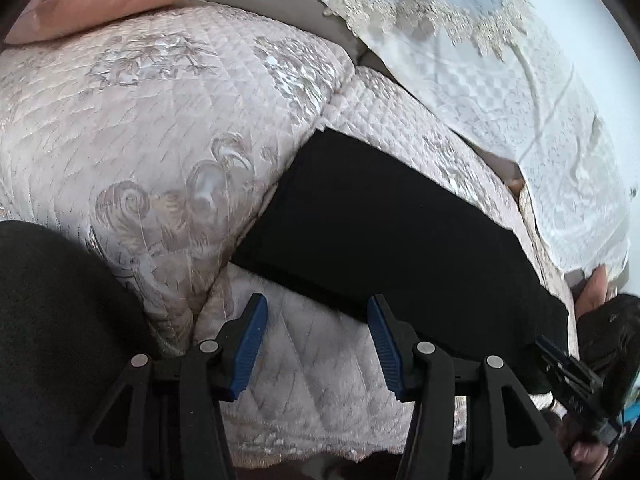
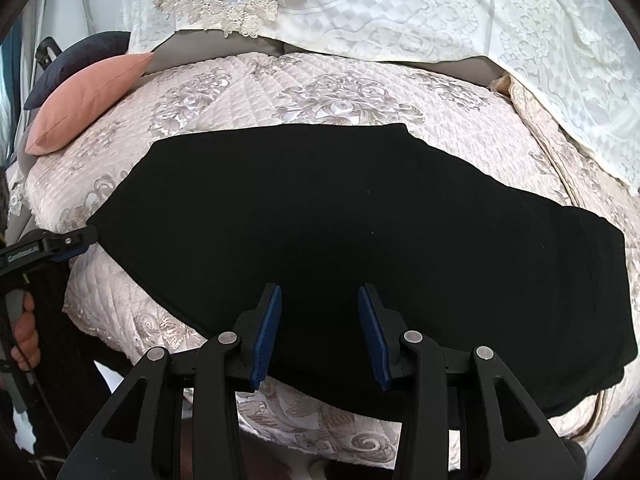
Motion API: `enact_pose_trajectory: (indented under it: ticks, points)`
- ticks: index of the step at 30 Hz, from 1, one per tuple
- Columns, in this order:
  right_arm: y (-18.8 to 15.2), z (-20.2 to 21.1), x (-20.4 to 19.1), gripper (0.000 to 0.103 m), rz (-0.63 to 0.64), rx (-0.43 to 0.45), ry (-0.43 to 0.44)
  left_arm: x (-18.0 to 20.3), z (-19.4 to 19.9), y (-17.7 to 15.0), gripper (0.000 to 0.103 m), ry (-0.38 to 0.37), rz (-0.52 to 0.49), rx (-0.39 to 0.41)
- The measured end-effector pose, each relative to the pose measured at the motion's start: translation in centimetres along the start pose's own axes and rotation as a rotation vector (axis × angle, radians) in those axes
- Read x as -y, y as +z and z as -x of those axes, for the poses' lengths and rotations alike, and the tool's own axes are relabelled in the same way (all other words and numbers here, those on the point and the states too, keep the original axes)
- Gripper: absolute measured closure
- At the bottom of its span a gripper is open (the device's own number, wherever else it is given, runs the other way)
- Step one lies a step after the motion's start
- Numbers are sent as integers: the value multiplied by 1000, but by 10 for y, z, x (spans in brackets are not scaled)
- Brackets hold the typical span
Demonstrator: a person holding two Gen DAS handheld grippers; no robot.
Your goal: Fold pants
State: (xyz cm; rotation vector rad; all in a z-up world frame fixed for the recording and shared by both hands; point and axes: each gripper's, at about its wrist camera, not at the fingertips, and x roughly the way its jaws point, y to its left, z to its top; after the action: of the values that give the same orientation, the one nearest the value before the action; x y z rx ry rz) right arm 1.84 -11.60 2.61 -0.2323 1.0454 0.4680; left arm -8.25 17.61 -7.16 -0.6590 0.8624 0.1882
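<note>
Black pants lie flat as a long folded band across the quilted pale pink cover. My right gripper hangs open just above their near edge, with only the dark cloth showing between the blue pads. In the left wrist view the pants run from the centre to the lower right. My left gripper is open over the quilt just short of the pants' left end, with nothing between its fingers. The right gripper shows at the pants' far end. The left gripper reaches the pants' left corner.
A pink cushion and a dark blue one lie at the back left. A white lace cover drapes over the backrest behind. The quilt's front edge drops off below the grippers. A hand and dark clothing are close by.
</note>
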Motion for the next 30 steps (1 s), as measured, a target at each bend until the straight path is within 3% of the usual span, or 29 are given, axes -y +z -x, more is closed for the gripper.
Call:
enact_pose_trajectory:
  ticks: [8, 13, 21, 24, 30]
  points:
    - [1, 5, 6, 62, -11, 13, -11, -10, -11, 11, 48, -22, 103, 34]
    - [0, 3, 8, 62, -10, 12, -6, -8, -13, 10, 48, -11, 113, 74]
    - [0, 7, 18, 62, -37, 31, -8, -6, -13, 18, 95, 9, 68, 117]
    - [-1, 8, 25, 62, -58, 34, -14, 1, -7, 24, 95, -6, 39, 128]
    - [-3, 11, 41, 62, -113, 48, -14, 34, 13, 40, 95, -109, -60, 161]
